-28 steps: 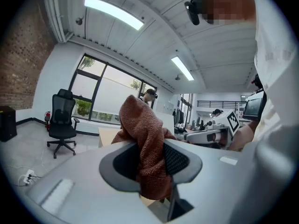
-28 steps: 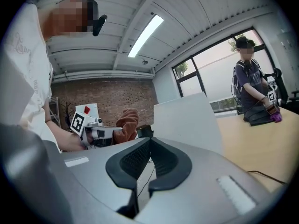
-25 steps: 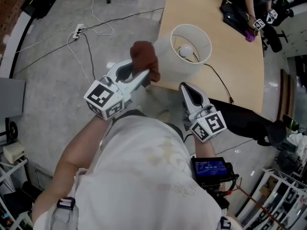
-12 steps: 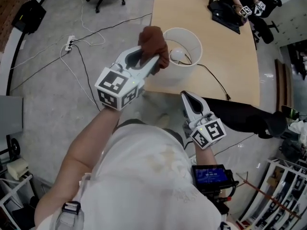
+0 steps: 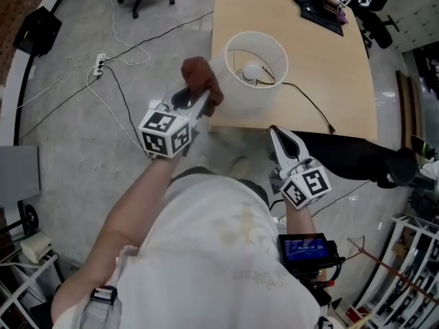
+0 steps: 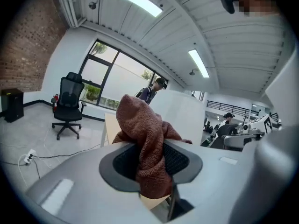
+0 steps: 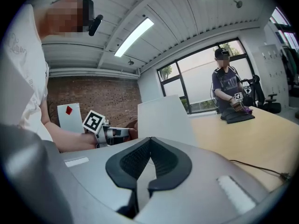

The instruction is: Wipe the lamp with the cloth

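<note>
The lamp's white shade [image 5: 240, 91] stands near the front edge of the wooden desk [image 5: 329, 67], its bulb [image 5: 252, 72] showing inside. A reddish-brown cloth [image 5: 200, 81] is bunched against the shade's left side. My left gripper [image 5: 207, 101] is shut on the cloth. In the left gripper view the cloth [image 6: 145, 139] fills the jaws of the left gripper [image 6: 152, 157], with the shade [image 6: 184, 118] just behind. My right gripper [image 5: 276, 130] hovers below the desk's front edge, shut and empty. Its view shows the right gripper [image 7: 149, 143] pointing at the shade [image 7: 163, 118].
The lamp's black cord [image 5: 312, 108] runs over the desk to the right. A dark chair [image 5: 357, 160] sits at the desk's front right. Cables and a power strip [image 5: 101, 62] lie on the floor at left. Another person [image 7: 226, 92] works at the desk's far end.
My left gripper lifted the cloth to the shade's rim, then brought it down along the shade's left side. The right gripper shifted slightly and stayed shut.
</note>
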`<state>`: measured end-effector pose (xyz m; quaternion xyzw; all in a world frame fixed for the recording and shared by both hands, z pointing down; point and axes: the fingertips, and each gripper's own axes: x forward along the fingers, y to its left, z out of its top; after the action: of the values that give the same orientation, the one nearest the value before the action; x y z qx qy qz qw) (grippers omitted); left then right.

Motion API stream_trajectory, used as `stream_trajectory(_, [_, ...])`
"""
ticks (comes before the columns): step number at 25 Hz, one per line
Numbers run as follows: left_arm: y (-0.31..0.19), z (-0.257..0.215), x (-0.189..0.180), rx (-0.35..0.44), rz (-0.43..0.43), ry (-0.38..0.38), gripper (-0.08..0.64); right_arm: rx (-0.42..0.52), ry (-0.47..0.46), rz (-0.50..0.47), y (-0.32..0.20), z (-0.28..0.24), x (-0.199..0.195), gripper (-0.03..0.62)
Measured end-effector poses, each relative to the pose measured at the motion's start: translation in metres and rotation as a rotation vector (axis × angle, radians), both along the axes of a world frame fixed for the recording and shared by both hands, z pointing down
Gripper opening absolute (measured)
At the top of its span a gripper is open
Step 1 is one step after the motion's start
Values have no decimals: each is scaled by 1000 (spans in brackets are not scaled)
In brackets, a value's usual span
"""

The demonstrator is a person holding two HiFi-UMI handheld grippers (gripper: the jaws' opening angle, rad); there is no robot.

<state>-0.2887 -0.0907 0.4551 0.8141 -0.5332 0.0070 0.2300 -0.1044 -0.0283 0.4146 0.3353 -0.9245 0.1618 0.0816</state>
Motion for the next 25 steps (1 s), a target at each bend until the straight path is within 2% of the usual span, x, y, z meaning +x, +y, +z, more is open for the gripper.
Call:
stream_trajectory(9, [9, 56, -8, -110, -21, -3, 133, 0, -7, 45, 5, 1, 8, 11])
stream_trajectory(15, [8, 58, -11, -123, -8, 3, 134, -2, -11, 29, 0, 1, 12, 12])
stream_trajectory(18, [11, 35, -7, -92, 26, 60, 135, 0, -23, 11, -7, 1, 14, 12])
stream_trajectory(21, [12, -9, 6, -22, 125, 123, 141, -6, -48, 4, -15, -3, 19, 12])
stream_trajectory(25, [-8, -68, 4, 76, 227, 92, 141, 5, -74, -29, -32, -12, 17, 12])
